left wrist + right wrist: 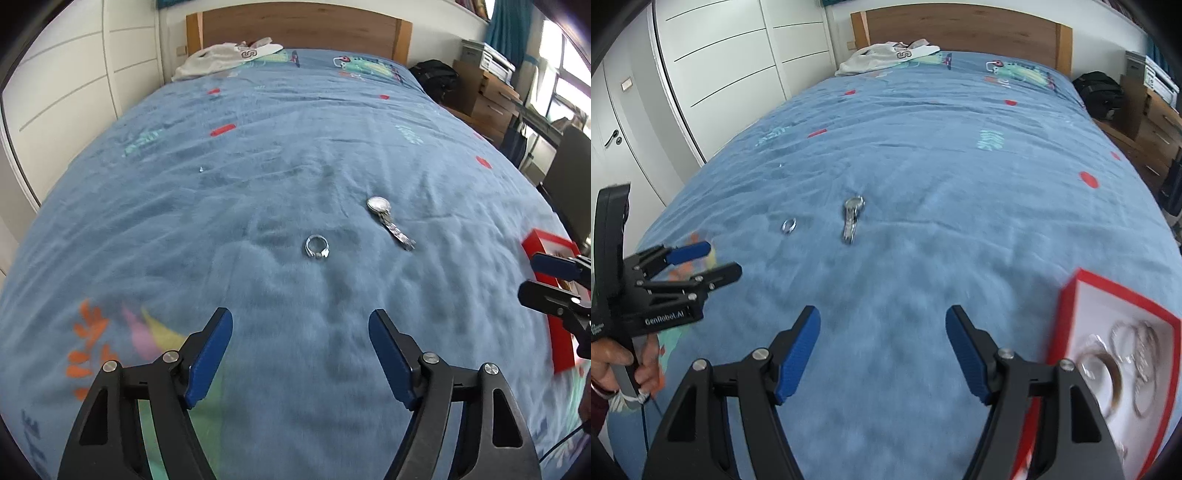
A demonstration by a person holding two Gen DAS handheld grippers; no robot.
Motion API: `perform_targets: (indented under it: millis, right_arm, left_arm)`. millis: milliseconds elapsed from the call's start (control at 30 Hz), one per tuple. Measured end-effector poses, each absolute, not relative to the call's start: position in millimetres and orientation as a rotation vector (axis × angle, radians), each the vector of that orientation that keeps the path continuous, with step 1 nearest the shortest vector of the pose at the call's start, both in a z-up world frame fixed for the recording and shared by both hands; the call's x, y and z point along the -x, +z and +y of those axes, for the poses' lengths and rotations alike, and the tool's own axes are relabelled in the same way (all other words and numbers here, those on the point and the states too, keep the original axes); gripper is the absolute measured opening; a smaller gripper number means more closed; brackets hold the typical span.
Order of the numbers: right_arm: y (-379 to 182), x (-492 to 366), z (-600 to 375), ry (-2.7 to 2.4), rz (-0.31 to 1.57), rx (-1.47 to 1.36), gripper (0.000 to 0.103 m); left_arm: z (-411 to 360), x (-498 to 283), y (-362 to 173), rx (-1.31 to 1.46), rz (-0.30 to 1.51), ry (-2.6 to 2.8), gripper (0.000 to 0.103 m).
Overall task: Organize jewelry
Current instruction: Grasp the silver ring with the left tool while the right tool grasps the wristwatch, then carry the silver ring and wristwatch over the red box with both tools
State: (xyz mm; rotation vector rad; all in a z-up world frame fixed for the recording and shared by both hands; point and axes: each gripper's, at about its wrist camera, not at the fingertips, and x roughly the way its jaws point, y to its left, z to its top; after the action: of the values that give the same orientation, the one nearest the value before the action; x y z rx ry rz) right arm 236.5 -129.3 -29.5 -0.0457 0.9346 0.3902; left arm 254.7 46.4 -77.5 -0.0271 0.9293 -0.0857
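The left gripper (301,343) hangs closest to the lens, its blue-padded fingers (210,354) spread wide apart and holding nothing above the blue bedspread (258,147). Straight ahead of the gap between those fingers lies a silver ring (317,247), flat on the cover. A silver watch (389,221) rests just beyond and to the right of the ring, its band stretched back toward the fingers. The right gripper (882,345) likewise hovers with its fingers parted and empty. Just beside its right finger sits a red-edged jewelry box (1071,291) with a white inside, where several bangles (1130,373) lie, blurred. From this view the ring (788,225) and watch (851,218) lie well ahead and left of the fingers.
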Motion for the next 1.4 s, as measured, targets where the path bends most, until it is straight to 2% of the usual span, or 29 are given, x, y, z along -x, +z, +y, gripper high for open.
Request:
perform_targets:
  millis: [133,433,533,667,900,933,1000,1400]
  right_arm:
    - [-38.4,-267.3,-119.2,0.425,0.934,0.029,0.068]
    - [-60.2,-334.3,-93.1,0.496,0.957,-0.003,0.051]
    - [-65.9,-351.6,-83.5,0.525,0.975,-0.002,0.050]
    - [-73.6,-366.2,-71.8,0.552,0.996,0.005,0.049]
    - [-85.7,-373.4,-47.7,0.566,1.021,0.076,0.037]
    - [-87.0,-374.1,-46.1,0.565,1.022,0.083,0.035]
    - [-88.1,-374.5,-44.3,0.556,1.024,0.095,0.024]
    - [-65.9,-351.1,-66.2,0.531,0.987,0.017,0.023]
  left_arm:
    - [48.5,-275.8,-88.0,0.051,0.931,-0.093,0.069]
    - [46.4,-312.4,-106.2,0.054,0.941,-0.121,0.060]
    - [44.3,-316.7,-108.9,0.039,0.937,-0.140,0.057]
    - [44.1,-320.4,-111.5,0.026,0.928,-0.160,0.044]
    - [49.1,-319.2,-111.7,0.020,0.917,-0.191,0.018]
    - [49.2,-318.3,-111.4,0.020,0.916,-0.195,0.018]
    - [49.4,-317.0,-110.6,0.019,0.914,-0.200,0.018]
    - [39.0,-302.3,-86.7,0.027,0.902,-0.240,0.018]
